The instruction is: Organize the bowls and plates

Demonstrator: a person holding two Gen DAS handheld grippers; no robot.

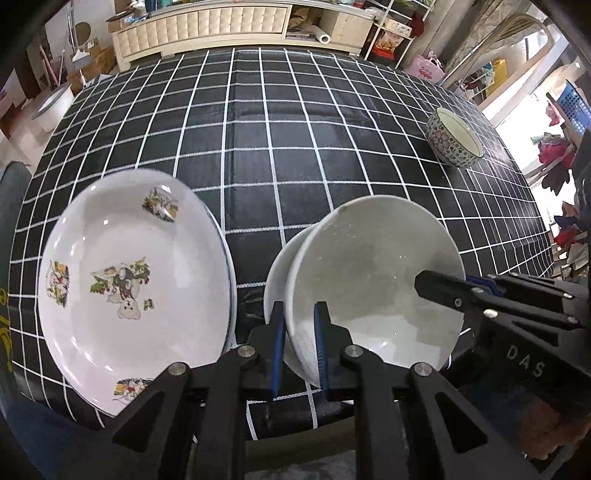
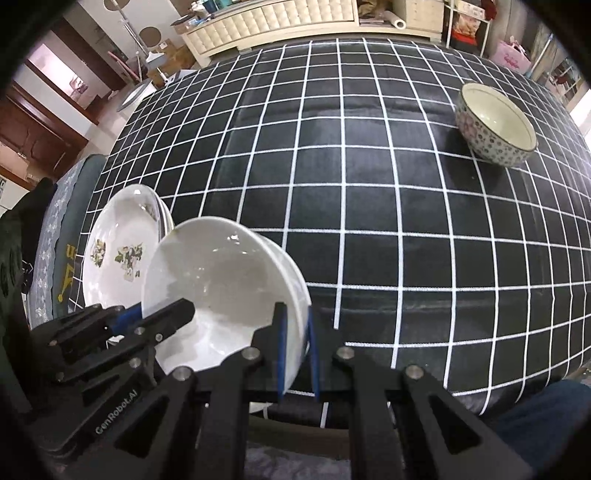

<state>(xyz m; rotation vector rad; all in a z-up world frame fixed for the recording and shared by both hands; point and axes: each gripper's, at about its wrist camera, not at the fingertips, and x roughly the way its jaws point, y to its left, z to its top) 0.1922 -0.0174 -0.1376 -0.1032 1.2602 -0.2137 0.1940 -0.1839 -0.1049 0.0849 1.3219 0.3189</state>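
Observation:
A plain white bowl [image 1: 373, 273] is held near the table's front edge, and it also shows in the right wrist view [image 2: 221, 273]. My left gripper [image 1: 299, 332] is shut on its left rim. My right gripper [image 2: 295, 332] is shut on its right rim. A second white rim shows close behind the bowl. A stack of white plates with a floral print [image 1: 133, 280] lies to its left, also seen in the right wrist view [image 2: 122, 254]. A patterned bowl [image 1: 454, 138] stands alone at the far right, also in the right wrist view [image 2: 496, 123].
The table has a black cloth with a white grid [image 1: 295, 147]. A cream cabinet [image 1: 207, 29] stands beyond the far edge, with shelves and bags at the right. A dark chair [image 2: 62, 221] sits at the left side.

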